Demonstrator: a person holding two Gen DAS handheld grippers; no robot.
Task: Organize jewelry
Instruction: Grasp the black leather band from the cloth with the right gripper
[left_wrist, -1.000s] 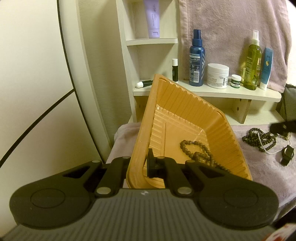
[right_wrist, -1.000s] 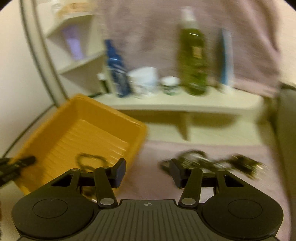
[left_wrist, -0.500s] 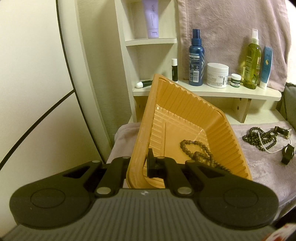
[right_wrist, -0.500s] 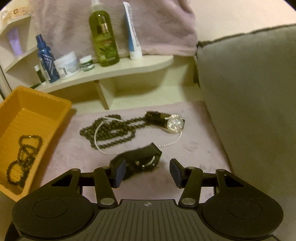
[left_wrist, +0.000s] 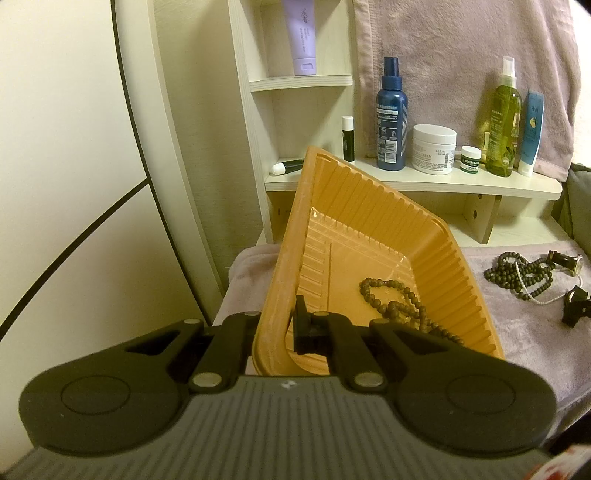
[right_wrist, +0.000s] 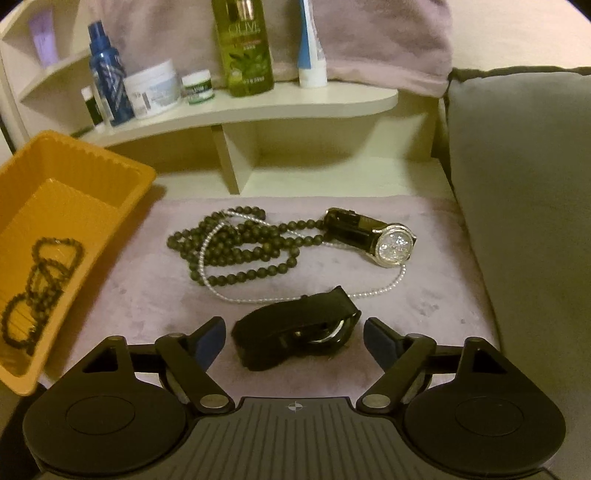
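We noted the left gripper (left_wrist: 286, 328) clamped on the tilted orange tray's (left_wrist: 369, 206) near wall. The right gripper (right_wrist: 293, 338), jaws just widened, straddled the black watch (right_wrist: 295, 334) untouched on the cloth (right_wrist: 147, 280).

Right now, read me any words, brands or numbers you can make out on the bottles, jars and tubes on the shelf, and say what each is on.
"OLIVE": green bottle.
"LIP BALM", under a word that looks like "MENTHOLATUM": small green-labelled jar.
Ends in "CREAM", the rest blurred: white jar.
Two East Asian characters, too small to read: lilac tube.
Barcode and fine print, too small: blue spray bottle.
Unreadable print: blue tube.
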